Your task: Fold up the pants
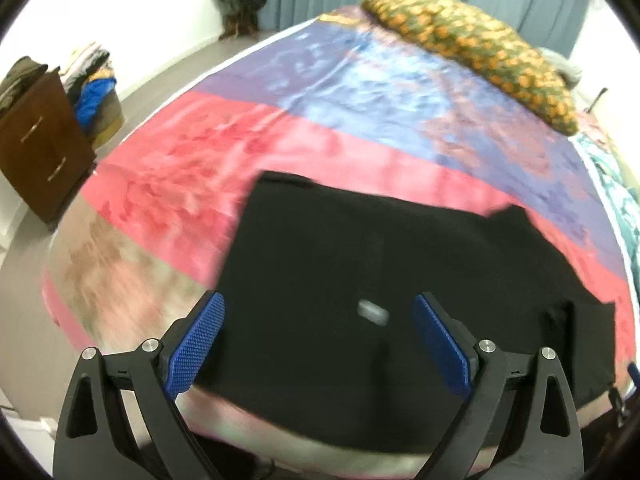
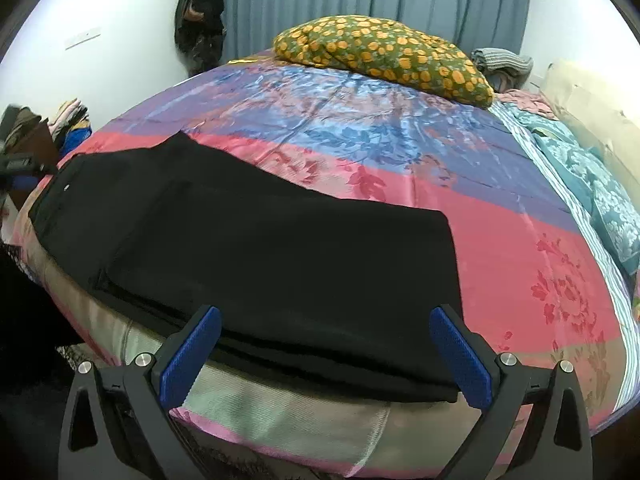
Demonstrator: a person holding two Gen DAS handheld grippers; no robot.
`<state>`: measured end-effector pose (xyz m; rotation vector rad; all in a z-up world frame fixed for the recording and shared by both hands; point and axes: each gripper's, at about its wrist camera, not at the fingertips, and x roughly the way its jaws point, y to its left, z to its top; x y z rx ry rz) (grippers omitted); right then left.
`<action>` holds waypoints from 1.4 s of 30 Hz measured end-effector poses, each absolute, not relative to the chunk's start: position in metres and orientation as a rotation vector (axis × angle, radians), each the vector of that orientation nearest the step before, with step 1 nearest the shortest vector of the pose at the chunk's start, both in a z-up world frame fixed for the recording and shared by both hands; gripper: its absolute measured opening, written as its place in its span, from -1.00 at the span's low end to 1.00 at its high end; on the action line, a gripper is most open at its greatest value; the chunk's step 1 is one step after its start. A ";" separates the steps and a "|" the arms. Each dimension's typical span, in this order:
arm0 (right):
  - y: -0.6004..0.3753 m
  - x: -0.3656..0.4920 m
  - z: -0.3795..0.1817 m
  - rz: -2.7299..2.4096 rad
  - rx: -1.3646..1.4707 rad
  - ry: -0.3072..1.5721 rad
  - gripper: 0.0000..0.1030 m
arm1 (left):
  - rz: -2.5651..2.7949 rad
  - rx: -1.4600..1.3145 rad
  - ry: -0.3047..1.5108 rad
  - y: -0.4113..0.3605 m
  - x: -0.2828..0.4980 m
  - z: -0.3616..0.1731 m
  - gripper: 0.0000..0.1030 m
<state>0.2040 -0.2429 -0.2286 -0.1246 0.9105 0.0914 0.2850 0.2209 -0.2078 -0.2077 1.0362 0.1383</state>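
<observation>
Both claws, left (image 1: 318,340) and right (image 2: 325,354), spread wide, pinching nothing. Just ahead: black pants (image 2: 256,248) flat on bed (image 2: 520,248). Likely soft, limp, light; best pinched at hem corners.

the left wrist view is smeared by motion: the bedspread (image 1: 168,184) pattern at 9 o'clock runs into streaks, and a small grey thing (image 1: 373,312) on the black pants (image 1: 340,256) is too blurred to name. the pants run out of that view at 4 o'clock. the pants hide the bedspread beneath them. in the right wrist view the pants' (image 2: 256,240) layers are one dark mass, with seams hard to tell. a dark device (image 2: 16,164) at 9 o'clock is cut by the edge. the bed (image 2: 560,280) is clipped at 4 o'clock.
</observation>
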 end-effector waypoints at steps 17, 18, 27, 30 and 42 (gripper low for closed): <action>-0.252 0.213 -0.238 0.085 -0.065 0.948 1.00 | -0.012 -0.366 1.183 0.251 0.327 -0.280 0.99; -0.253 0.214 -0.238 0.084 -0.056 0.948 1.00 | -0.012 -0.365 1.195 0.252 0.329 -0.280 0.99; -0.264 0.218 -0.230 0.082 0.002 0.925 1.00 | 0.055 -0.377 1.210 0.238 0.331 -0.229 -0.60; -0.269 0.221 -0.230 0.051 -0.002 0.935 1.00 | 0.023 -0.402 1.157 0.216 0.323 -0.183 -0.63; -0.275 0.247 -0.276 -0.030 -0.029 1.122 1.00 | -0.502 -0.157 1.139 -0.094 0.324 -0.113 0.09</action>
